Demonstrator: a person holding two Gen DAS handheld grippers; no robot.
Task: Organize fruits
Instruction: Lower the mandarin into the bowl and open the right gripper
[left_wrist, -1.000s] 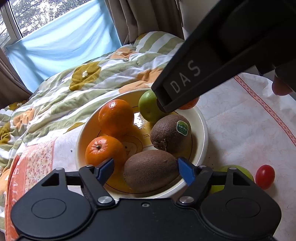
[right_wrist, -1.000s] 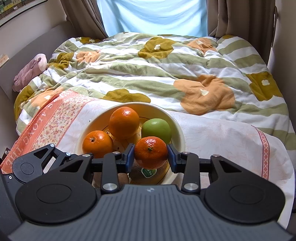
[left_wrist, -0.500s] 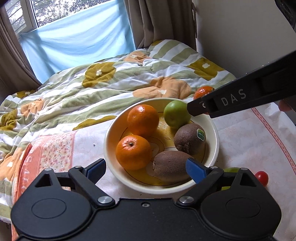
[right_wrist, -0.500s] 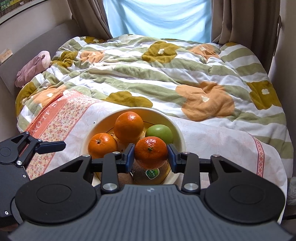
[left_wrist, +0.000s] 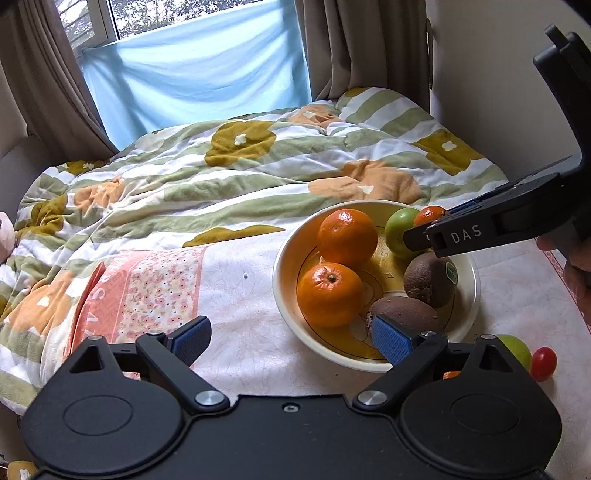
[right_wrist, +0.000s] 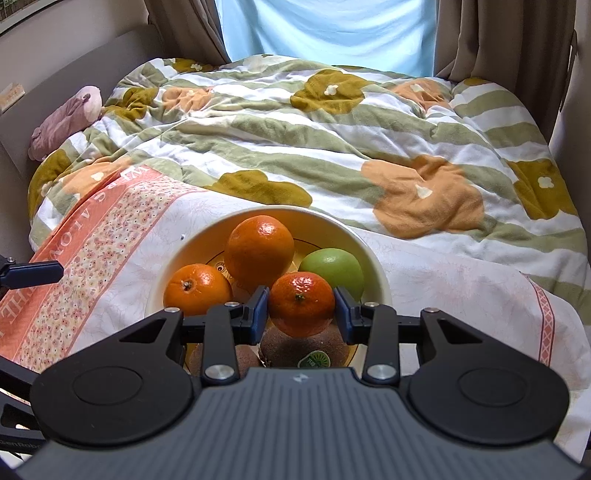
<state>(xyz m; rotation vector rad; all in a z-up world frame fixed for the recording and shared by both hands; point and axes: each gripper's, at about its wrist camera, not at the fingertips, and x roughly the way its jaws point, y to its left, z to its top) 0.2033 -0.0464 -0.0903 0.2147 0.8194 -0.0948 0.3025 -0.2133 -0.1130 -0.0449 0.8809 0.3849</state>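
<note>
A cream bowl (left_wrist: 284, 266) (right_wrist: 177, 254) stands on the cloth-covered table and holds two oranges (left_wrist: 330, 293), a green apple (left_wrist: 400, 230) (right_wrist: 332, 269) and two kiwis (left_wrist: 428, 280). My right gripper (right_wrist: 300, 310) is shut on a small tangerine (right_wrist: 301, 302) (left_wrist: 428, 215) and holds it just above the fruit at the bowl's near right side. My left gripper (left_wrist: 291, 338) is open and empty, low over the table to the left of the bowl's near rim.
A green fruit (left_wrist: 517, 349) and a red cherry tomato (left_wrist: 543, 363) lie on the table right of the bowl. A bed with a flowered quilt (right_wrist: 332, 140) lies beyond the table. A pink plush toy (right_wrist: 66, 122) lies at far left.
My left gripper has drawn back and to the left, away from the bowl and the kiwi. My right gripper keeps the tangerine and has pulled back slightly over the bowl.
</note>
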